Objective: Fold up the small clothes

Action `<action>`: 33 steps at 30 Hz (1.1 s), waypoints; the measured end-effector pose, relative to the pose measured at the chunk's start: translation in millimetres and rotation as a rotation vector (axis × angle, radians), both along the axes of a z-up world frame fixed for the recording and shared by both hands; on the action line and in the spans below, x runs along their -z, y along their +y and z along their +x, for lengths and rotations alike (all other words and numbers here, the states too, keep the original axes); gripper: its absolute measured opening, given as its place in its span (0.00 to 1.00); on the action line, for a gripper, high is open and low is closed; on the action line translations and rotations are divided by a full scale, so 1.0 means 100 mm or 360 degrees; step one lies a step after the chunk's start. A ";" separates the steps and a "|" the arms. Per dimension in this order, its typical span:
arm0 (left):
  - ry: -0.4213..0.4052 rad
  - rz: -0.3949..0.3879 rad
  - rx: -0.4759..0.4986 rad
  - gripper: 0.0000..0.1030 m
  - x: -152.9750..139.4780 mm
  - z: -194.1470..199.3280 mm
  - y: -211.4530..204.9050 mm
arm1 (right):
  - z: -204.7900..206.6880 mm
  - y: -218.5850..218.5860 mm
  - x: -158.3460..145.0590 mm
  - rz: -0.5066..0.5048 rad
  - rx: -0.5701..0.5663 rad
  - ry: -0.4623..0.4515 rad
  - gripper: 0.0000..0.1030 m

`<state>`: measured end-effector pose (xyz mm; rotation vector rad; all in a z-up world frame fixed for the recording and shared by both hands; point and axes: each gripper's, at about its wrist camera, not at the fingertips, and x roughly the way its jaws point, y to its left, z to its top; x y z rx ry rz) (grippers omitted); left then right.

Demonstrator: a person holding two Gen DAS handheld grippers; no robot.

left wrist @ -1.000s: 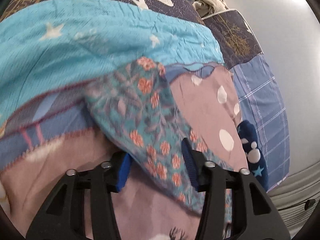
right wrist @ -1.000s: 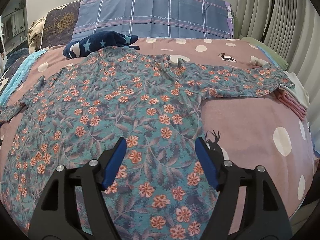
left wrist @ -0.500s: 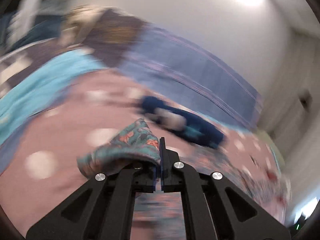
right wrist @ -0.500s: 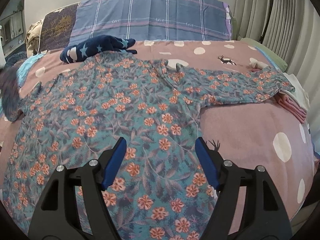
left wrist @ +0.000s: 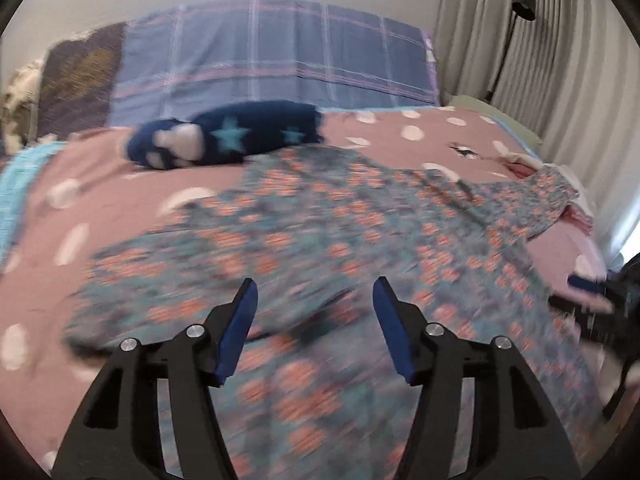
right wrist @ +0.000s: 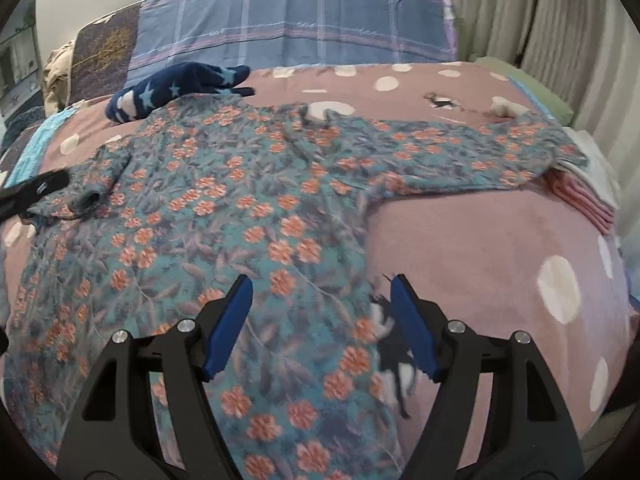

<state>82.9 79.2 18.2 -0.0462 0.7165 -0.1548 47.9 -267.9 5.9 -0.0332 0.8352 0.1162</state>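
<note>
Two jaws empty above soft, rumpled floral shirt point(right wrist: 224, 216): left gripper point(left wrist: 314, 328) opening, right gripper point(right wrist: 322, 328) wide.

Both cams ride on the grippers and look forward and down along the fingers, so the black arms and blue pads fill the bottom of each shot. The left gripper point(left wrist: 314, 312) cam hangs close above the floral shirt point(left wrist: 320, 232), facing the plaid pillow point(left wrist: 280, 60) and the curtains point(left wrist: 560, 60); it's motion-blurred. The right gripper point(right wrist: 322, 312) cam sits close over the shirt's point(right wrist: 224, 216) right edge and the pink dotted blanket point(right wrist: 480, 248), facing the same way, sharper. Both share the shirt, the navy star garment point(left wrist: 224, 140) point(right wrist: 176, 88), pillow point(right wrist: 300, 12) and the folded stack at the right point(right wrist: 584, 196). The left gripper pokes into the right view's left edge point(right wrist: 36, 192).
</note>
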 end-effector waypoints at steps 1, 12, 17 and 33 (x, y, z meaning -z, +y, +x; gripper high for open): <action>-0.0011 0.0042 -0.0048 0.63 0.00 -0.09 0.12 | 0.04 0.05 -0.01 0.0010 -0.0032 0.0006 0.71; 0.0215 0.0194 -0.0502 0.70 0.44 -0.23 0.97 | 0.46 1.78 -0.11 -0.0195 -0.0832 -0.0092 0.51; 0.0276 0.0113 -0.0632 0.70 0.56 0.10 1.15 | 0.33 2.58 0.18 -0.0689 -0.1092 -0.0309 0.62; 0.0284 0.0154 -0.0735 0.81 0.68 0.20 1.10 | 1.36 -0.03 0.32 0.0700 -0.0155 0.0445 0.28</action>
